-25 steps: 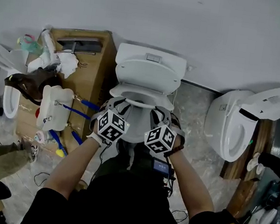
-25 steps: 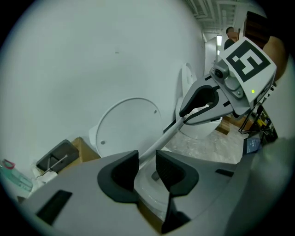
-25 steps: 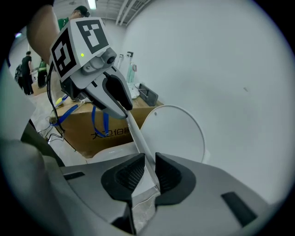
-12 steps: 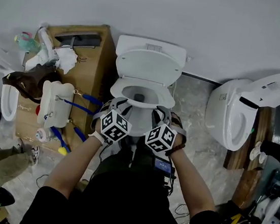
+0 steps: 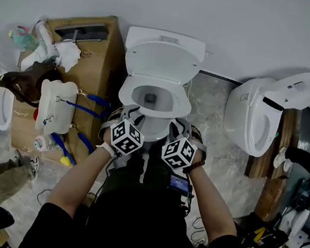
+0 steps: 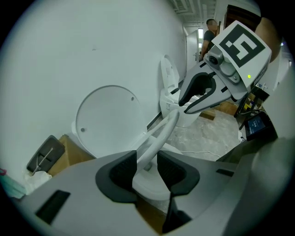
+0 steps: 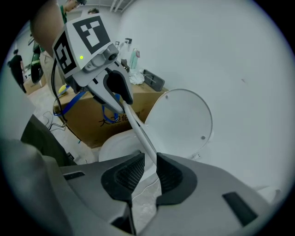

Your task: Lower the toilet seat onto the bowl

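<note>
— Brown cardboard box (image 5: 110,58) at the far left?
— Yes, against the wall, just beside the toilet, with a white plastic container (image 5: 55,110) lying on top.
— And the left gripper (image 6: 146,167)?
— Its jaws are opening. The front rim of the white oval toilet seat (image 6: 159,133) runs between the pads, and a gap shows on one side.
— Where is that seat?
— Tilted and raised off the white ceramic bowl (image 7: 115,143). It is in front of the round white lid (image 6: 108,120), which stands upright behind it.
— The right gripper (image 7: 150,168)?
— Narrow jaws, pinched on the same rim, just beside the left one.
— Further right?
— A second white toilet (image 5: 245,127), well apart, on the grey marbled floor (image 5: 212,117).
</note>
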The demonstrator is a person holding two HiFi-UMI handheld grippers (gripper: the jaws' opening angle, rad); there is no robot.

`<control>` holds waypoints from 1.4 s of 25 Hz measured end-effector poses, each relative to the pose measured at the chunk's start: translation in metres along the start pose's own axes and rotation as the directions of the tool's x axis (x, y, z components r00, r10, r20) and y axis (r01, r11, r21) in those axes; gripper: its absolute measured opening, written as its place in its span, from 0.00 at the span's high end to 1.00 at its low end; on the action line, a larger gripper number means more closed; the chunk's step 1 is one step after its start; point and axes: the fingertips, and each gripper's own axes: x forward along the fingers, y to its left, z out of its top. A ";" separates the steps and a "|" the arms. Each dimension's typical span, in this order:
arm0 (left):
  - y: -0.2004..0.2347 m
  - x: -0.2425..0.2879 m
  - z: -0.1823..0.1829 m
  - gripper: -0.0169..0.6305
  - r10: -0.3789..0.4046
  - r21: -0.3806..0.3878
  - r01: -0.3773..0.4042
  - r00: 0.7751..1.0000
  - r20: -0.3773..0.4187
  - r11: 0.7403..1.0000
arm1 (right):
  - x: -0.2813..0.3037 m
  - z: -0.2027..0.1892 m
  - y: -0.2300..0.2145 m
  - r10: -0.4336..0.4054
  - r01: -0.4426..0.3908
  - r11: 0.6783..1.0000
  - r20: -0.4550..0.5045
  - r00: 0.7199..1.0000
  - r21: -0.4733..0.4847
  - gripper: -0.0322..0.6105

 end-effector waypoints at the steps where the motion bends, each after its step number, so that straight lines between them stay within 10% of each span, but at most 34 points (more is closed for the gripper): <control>1: -0.002 0.001 -0.002 0.75 0.000 0.002 0.000 1.000 0.003 1.000 | 0.001 -0.002 0.004 -0.001 0.001 1.000 -0.005 1.000 -0.025 0.83; 12: -0.026 0.007 -0.023 0.75 0.020 0.034 -0.019 1.000 -0.024 0.999 | 0.029 -0.013 0.037 -0.055 0.057 0.906 0.016 0.998 -0.419 0.74; 35: -0.110 0.054 -0.123 0.73 -0.019 0.098 0.037 0.983 -0.180 0.994 | 0.074 -0.095 0.136 0.074 -0.057 0.832 0.010 0.997 -0.552 0.82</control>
